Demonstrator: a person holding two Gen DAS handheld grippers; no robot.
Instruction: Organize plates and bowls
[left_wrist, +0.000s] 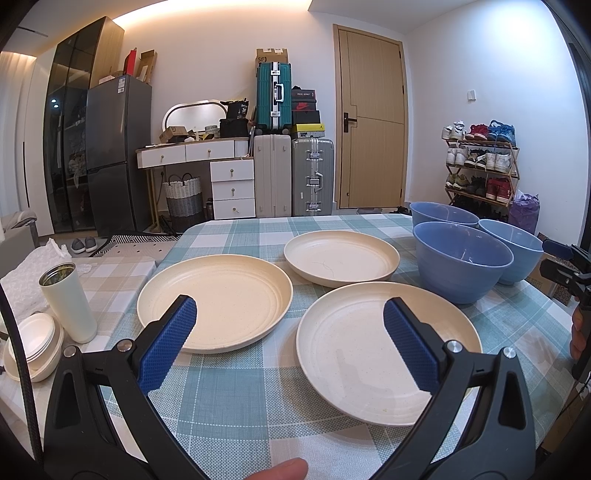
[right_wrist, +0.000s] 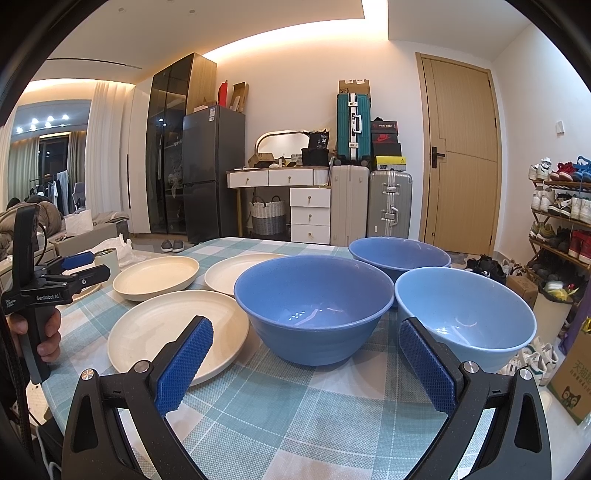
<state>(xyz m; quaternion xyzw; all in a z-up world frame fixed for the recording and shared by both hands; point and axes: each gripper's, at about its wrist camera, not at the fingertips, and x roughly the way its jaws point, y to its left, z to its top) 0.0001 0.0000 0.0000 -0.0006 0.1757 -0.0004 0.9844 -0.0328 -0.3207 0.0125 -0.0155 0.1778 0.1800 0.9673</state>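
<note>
Three round cream plastic plates and three blue plastic bowls are seen spread singly across a surface (left_wrist: 236, 398) covered in a teal-and-white checked cloth, none of them stacked. The left gripper (left_wrist: 290, 339) is held wide open and empty just above the near edge of the surface, with one cream plate (left_wrist: 221, 295) ahead of its left finger, a second cream plate (left_wrist: 354, 354) under its right finger and a third cream plate (left_wrist: 341, 258) farther ahead between them.

The right gripper (right_wrist: 306, 363) is likewise spread open and carries nothing. A deep blue bowl (right_wrist: 314, 314) is set directly ahead between its fingers, a pale blue bowl (right_wrist: 465, 317) sits just beyond its right finger, and another deep blue bowl (right_wrist: 399, 253) stands farther back.

Nothing is touched by either gripper. By the look of things, the organizing has not yet been started: every plate and bowl is left to be gathered, presumably plates with plates and bowls with bowls.

A white tumbler (left_wrist: 68, 302) and a small stack of white dishes (left_wrist: 35, 341) are set off to the left of the left gripper, apart from the checked cloth.
</note>
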